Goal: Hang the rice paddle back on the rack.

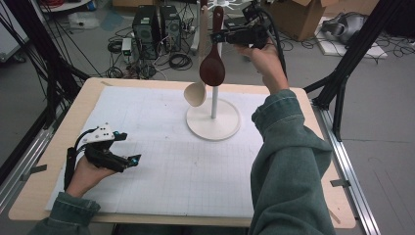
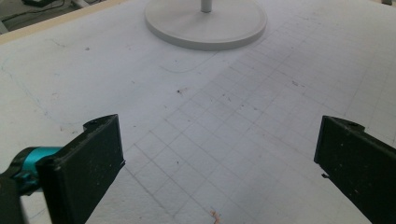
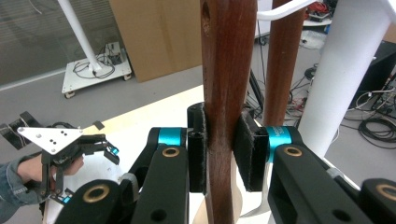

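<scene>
The light is soft and even, like daylight in a big room. The white gridded paper mat looks bright, with no strong glare. Between the left gripper's jaws its lines are sharp, but the black jaws look a bit fuzzy. Between the right gripper's jaws, the dark brown wooden spoon handle shines a little.
</scene>
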`<state>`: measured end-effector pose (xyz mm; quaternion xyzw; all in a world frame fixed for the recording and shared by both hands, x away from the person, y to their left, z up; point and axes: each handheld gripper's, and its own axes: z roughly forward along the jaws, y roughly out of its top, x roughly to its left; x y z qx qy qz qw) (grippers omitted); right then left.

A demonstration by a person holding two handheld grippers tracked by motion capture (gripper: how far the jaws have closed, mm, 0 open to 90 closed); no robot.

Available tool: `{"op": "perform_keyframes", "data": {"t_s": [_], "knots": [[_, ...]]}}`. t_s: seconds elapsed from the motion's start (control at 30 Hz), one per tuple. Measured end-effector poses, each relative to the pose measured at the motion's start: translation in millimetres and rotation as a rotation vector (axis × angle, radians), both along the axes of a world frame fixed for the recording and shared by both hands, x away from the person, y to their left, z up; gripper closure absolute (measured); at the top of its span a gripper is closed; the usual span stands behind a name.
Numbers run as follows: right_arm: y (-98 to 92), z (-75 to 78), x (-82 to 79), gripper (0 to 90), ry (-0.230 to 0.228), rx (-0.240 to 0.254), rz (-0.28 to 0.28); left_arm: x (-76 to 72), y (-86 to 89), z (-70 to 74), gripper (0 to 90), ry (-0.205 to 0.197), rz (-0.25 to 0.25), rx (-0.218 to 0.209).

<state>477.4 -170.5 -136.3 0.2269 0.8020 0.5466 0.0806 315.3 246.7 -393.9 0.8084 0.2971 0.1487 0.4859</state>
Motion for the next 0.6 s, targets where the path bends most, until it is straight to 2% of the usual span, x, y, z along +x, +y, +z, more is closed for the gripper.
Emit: {"op": "perform_keyframes", "data": {"t_s": [0.43,0.6], "knots": [[-2.0,-3.8,4.2,76.2,0.017,0.014,-0.029,-0.1,0.1,0.5,1.7,-0.001,-0.01,0.004],[-1.3,-5.4,3.5,75.4,0.01,0.022,-0.031,-0.2,0.2,0.5,1.7,-0.001,-0.005,0.0]]}}
